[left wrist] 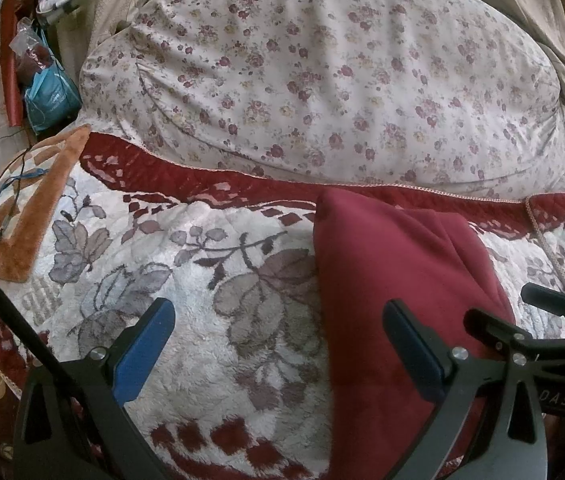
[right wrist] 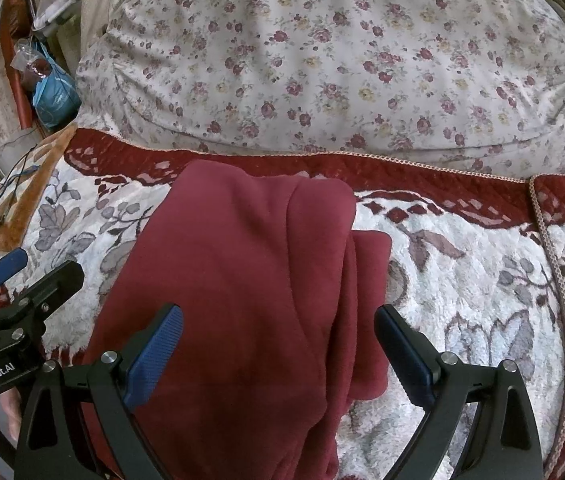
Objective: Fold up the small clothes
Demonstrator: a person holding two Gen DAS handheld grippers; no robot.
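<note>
A floral quilt (right wrist: 342, 60) fills the far side, from 10 to 2 o'clock, bunched up against the blanket's red border. The blanket (right wrist: 482, 280), plush white with grey leaf patterns and dark red trim, covers the bed and carries the task's thing. A beige curtain (left wrist: 542, 32) hangs at 1 o'clock in the left wrist view.

The garment (right wrist: 242, 280), dark red and already folded into layers, lies on the blanket. In the right wrist view it runs from the centre down to 6 o'clock, with a smaller folded flap sticking out at 3 o'clock. In the left wrist view it sits at 4 o'clock.

The right gripper (right wrist: 278, 344) is wide open above the garment, holding nothing; whether its fingers touch the cloth I cannot tell. The left gripper (left wrist: 278, 336) is likewise spread wide and empty, over the blanket at the garment's left edge, with its right finger above the cloth.

An orange towel (left wrist: 38, 208) lies at 9 o'clock, a blue bag (left wrist: 50, 96) at 10 o'clock beyond it.
</note>
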